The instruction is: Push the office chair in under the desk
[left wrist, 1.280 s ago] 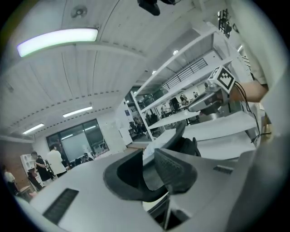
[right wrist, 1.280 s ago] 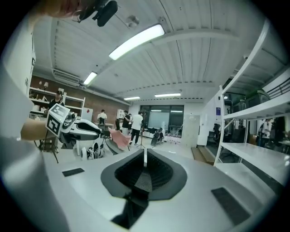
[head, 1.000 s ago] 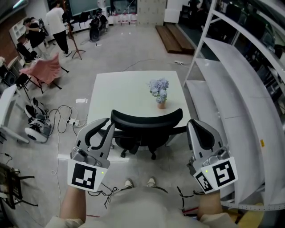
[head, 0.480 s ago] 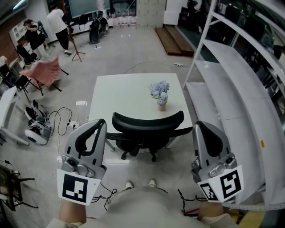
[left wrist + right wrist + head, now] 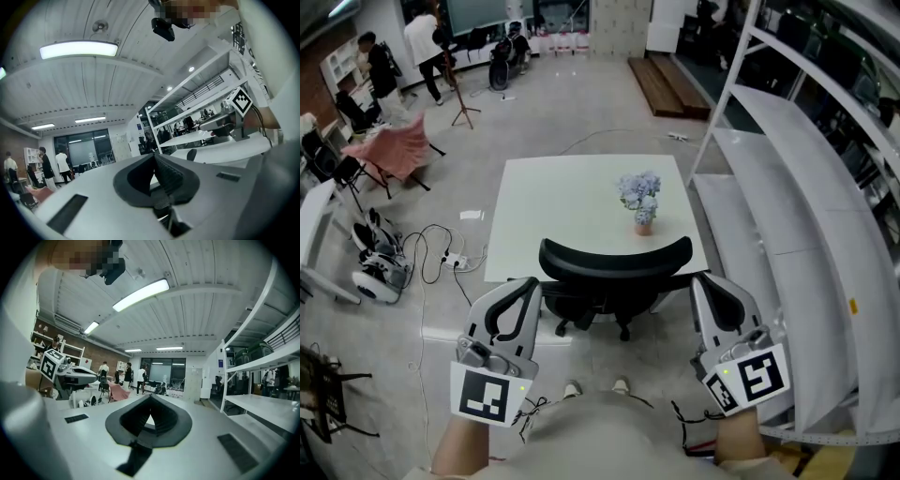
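Office chair [image 5: 614,281] is seen at the near edge of the desk [image 5: 572,197], backrest [image 5: 616,255] close to the tabletop, base partly under it. The left gripper [image 5: 528,289] and right gripper [image 5: 706,283] are held either side of the backrest, both clenched on nothing. The push is judged nearly done; a last forward nudge on the backrest may be called for.
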The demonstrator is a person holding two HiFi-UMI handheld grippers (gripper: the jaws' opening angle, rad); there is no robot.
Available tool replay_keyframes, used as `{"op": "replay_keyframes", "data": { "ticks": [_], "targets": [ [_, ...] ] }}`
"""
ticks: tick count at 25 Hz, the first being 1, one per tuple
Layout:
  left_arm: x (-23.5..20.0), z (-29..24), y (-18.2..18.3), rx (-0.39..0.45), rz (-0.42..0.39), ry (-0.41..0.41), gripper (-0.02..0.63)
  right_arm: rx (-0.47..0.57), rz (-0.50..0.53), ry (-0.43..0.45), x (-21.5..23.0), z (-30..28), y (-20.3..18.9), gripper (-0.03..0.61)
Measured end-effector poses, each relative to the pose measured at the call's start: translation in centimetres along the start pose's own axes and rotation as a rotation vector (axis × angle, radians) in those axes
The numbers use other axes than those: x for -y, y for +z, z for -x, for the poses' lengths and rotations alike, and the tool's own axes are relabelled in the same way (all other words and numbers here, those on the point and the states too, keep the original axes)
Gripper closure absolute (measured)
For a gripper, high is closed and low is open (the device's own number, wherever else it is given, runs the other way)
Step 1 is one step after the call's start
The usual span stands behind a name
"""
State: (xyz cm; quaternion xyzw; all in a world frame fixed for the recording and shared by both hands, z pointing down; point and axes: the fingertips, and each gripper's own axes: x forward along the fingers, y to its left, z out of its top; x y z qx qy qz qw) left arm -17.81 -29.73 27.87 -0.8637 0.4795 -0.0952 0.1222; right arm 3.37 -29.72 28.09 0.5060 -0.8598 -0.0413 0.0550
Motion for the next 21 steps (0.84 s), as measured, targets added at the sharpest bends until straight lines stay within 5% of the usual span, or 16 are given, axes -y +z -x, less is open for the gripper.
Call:
{"op": "replay_keyframes", "data": {
  "ticks": [21],
  "targets": [
    [-0.2, -0.2, -3.2, -0.04, 0.059, -0.001, 0.606, -0.082, 0.013, 0.035, -1.8, -0.9, -2.5, 0.572]
  ]
}}
